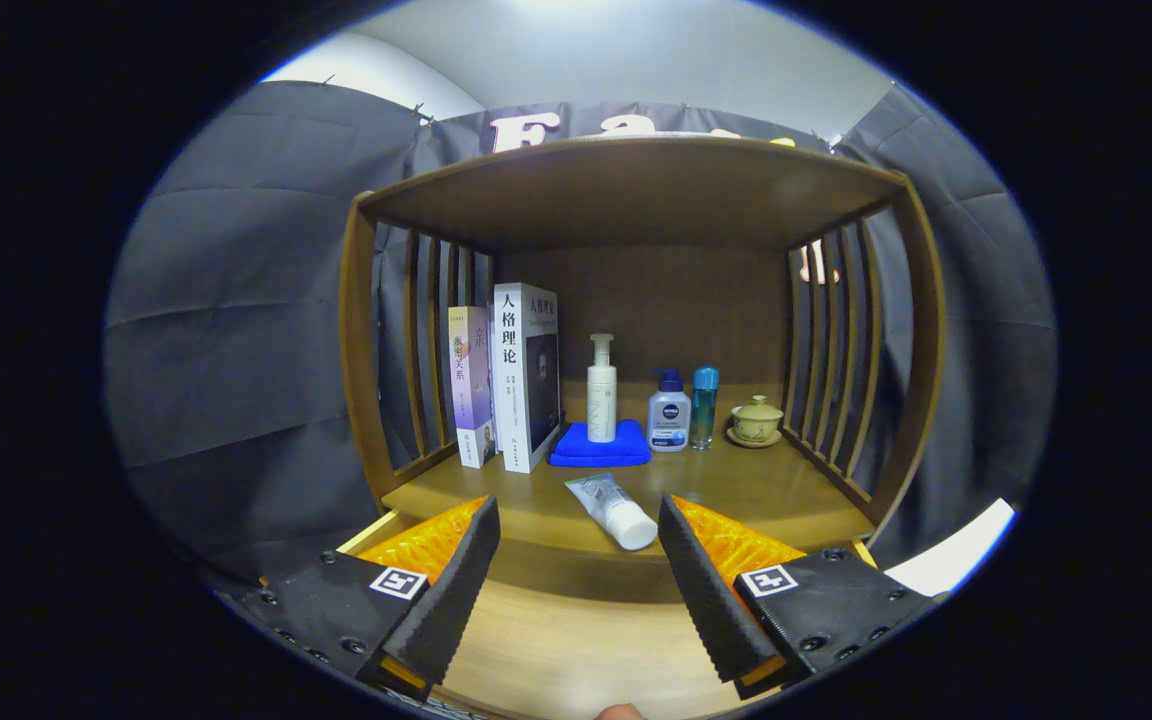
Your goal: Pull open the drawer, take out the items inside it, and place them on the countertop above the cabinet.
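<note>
Two fingers of your hand-held gripper stood wide apart with nothing between them but bare wood, over the pulled-open drawer, whose pale inside showed beneath them. Just ahead of the fingers, near the front edge of the tabletop, lay a tube with a white cap, on its side, cap end toward you. Beyond it, a white pump bottle stood upright on a folded blue cloth. To the right of the cloth stood a squat pump bottle with a blue top and, just beside it, a slim teal bottle. Farther right sat a lidded cup on a saucer. Two books stood upright left of the cloth, against the slatted side of the cabinet.
</note>
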